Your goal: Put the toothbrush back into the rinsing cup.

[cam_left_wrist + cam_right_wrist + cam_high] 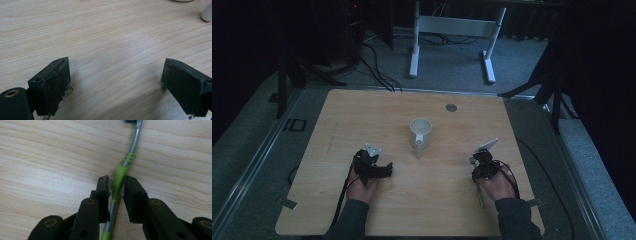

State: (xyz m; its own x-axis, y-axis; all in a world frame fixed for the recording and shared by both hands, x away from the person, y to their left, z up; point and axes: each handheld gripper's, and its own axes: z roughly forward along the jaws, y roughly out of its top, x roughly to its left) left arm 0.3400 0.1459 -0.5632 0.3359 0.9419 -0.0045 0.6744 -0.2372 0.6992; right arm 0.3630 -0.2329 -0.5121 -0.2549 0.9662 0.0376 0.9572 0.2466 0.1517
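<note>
Pickup is underway: right gripper (117, 188) clamps the green toothbrush (120, 176) lying on the table (362, 115), left gripper (115, 82) idles apart, white cup (420, 132) awaits.

Readable text: none in any view.
Toothbrush (121, 173) handle: three thin green rings, decoration only; no brand or lettering legible.
Mug (420, 132): plain white, no print visible.
Counter (362, 120): bare wood grain; round grey cap (451, 107) at 1 o'clock from the mug carries no legible marking.
Floor marking (295, 124) at 9 o'clock beside the counter: dark outlined shape, too dim to read.
</note>
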